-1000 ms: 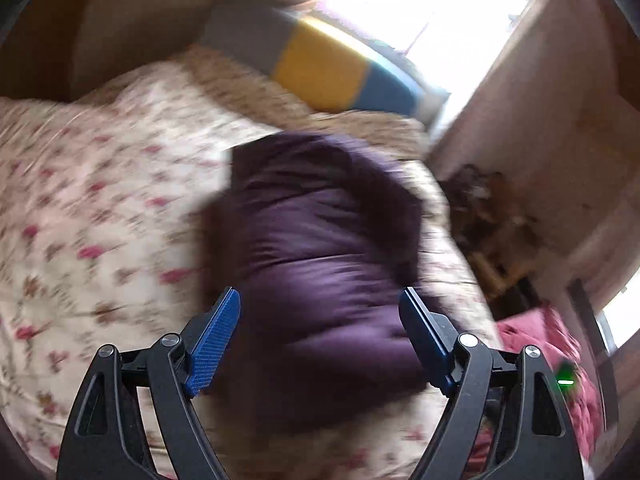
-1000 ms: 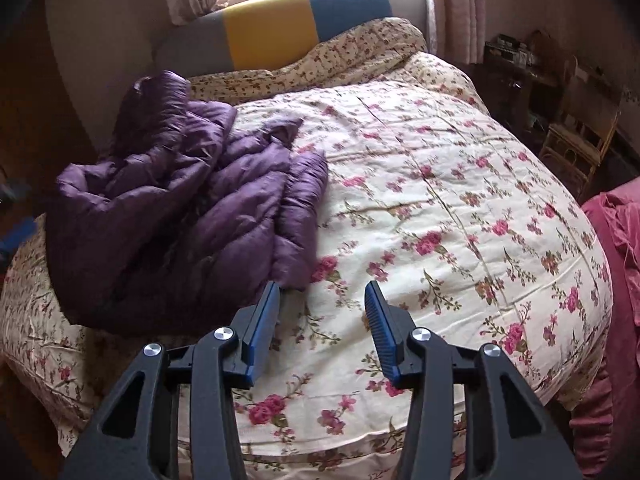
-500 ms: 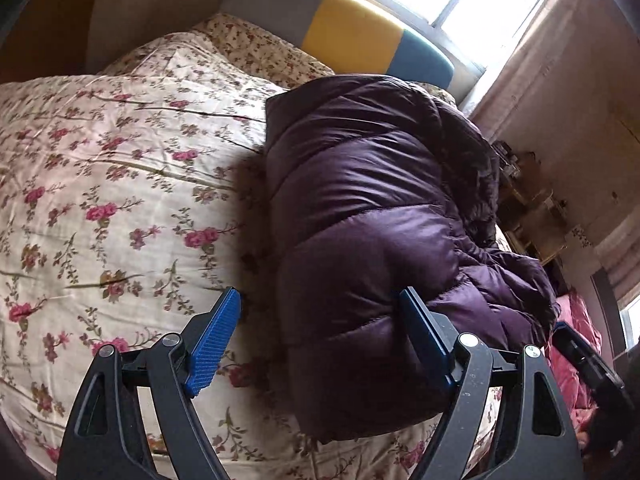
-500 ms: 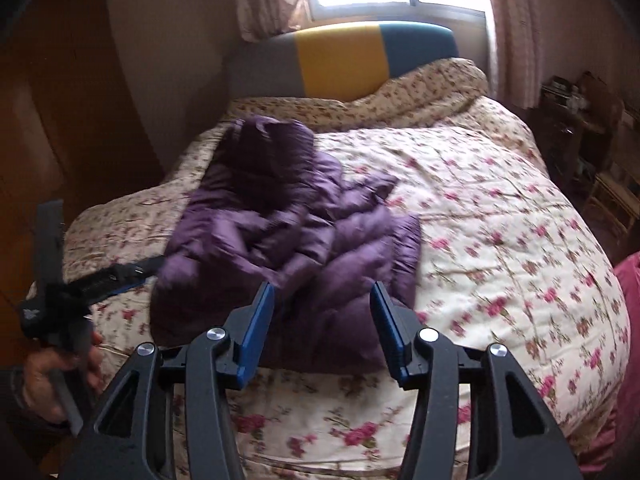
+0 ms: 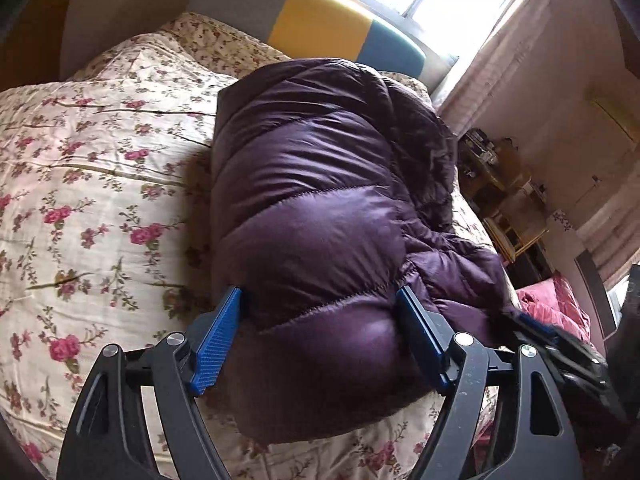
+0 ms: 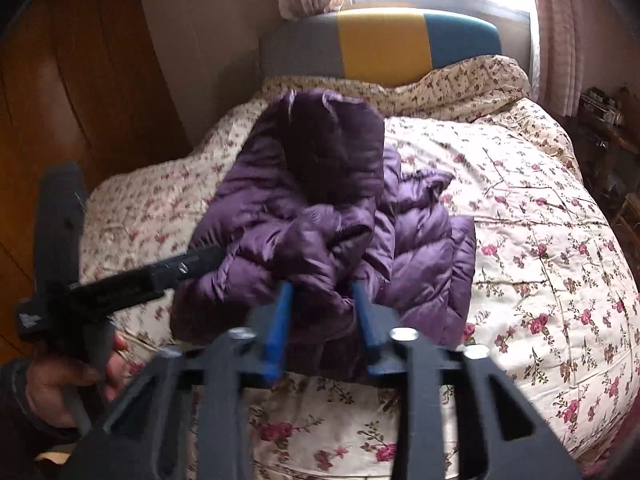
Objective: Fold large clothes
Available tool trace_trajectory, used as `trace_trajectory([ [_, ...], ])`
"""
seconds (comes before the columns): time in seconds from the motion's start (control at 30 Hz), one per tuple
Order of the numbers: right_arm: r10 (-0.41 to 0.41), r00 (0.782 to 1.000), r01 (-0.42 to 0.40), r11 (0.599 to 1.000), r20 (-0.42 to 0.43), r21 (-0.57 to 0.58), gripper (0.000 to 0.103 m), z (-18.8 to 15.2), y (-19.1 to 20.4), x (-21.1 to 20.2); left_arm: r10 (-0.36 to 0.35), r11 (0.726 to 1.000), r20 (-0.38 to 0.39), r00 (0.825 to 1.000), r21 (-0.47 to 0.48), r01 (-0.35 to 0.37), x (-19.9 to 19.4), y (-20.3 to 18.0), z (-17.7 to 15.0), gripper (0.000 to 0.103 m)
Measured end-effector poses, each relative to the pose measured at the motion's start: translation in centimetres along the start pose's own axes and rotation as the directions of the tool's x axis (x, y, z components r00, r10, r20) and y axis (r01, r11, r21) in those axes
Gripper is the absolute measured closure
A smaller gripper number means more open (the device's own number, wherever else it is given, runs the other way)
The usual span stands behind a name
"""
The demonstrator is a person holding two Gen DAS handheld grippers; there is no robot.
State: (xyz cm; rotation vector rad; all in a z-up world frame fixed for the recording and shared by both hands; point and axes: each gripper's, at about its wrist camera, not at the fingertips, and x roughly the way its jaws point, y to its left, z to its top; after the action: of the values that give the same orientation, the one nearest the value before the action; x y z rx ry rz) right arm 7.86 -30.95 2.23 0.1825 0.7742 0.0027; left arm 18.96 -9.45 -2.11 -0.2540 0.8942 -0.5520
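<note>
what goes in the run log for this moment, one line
stage: gripping jacket | left tool: open around purple jacket hem | right tool: just closed on jacket fold | surface: floral quilt

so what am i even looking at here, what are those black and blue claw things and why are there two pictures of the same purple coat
The claws are not part of a machine. A person holds a two-finger gripper in each hand, black arms with blue pads, and a wide-angle camera sits on each one looking along its fingers. So you get two views of one scene.

One picture is from the left gripper, the other from the right gripper. In the right view you also see the person's hand holding the left tool.

On the bed, over a flowered quilt, lies a purple puffer jacket to be folded. A striped headboard stands under the window.

The left pads straddle the jacket's near end, wide apart; whether they press it I cannot tell. The right jaws have just been closing and now pinch a bunch of jacket fabric.
</note>
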Motion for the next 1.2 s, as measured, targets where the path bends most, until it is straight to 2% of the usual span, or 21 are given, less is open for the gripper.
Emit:
trace_trajectory([
  [0.07,-0.016,1.000,0.016,1.000,-0.010,-0.007,0.096,-0.4,-0.2,0.4,-0.005,1.000,0.002,1.000,0.004,0.005,0.2,-0.3,-0.1,0.025],
  [0.17,-0.039,0.999,0.039,0.999,-0.030,-0.001,0.098,-1.1,-1.1,0.9,-0.032,0.999,0.006,0.999,-0.015,0.032,0.4,-0.6,-0.2,0.025],
  [0.4,-0.089,0.993,0.091,0.996,-0.083,0.023,0.099,-2.2,-3.1,2.6,-0.066,0.998,0.000,0.998,0.008,0.066,1.3,-2.4,-0.7,0.025],
  [0.7,-0.093,0.992,0.094,0.995,-0.082,0.012,0.099,-2.5,-3.1,3.1,-0.084,0.996,-0.006,0.996,0.018,0.084,2.1,-2.4,-1.1,0.025],
  [0.8,-0.098,0.993,0.098,0.995,-0.064,-0.002,0.088,-2.3,-2.7,2.8,-0.080,0.997,-0.007,0.997,0.018,0.080,2.2,-2.2,-1.0,0.025],
  [0.87,-0.097,0.994,0.097,0.995,-0.047,-0.007,0.067,-2.1,-2.5,2.5,-0.076,0.997,-0.008,0.997,0.021,0.077,2.2,-2.3,-1.1,0.025],
  [1.07,-0.073,0.997,0.072,0.997,-0.024,-0.039,0.051,-1.6,-1.7,1.4,-0.073,0.997,-0.008,0.997,0.026,0.073,2.2,-2.3,-1.1,0.025],
  [1.2,-0.057,0.997,0.048,0.988,-0.058,-0.146,0.041,-1.7,-0.4,1.2,-0.068,0.997,-0.012,0.998,0.042,0.068,2.2,-2.4,-1.2,0.025],
])
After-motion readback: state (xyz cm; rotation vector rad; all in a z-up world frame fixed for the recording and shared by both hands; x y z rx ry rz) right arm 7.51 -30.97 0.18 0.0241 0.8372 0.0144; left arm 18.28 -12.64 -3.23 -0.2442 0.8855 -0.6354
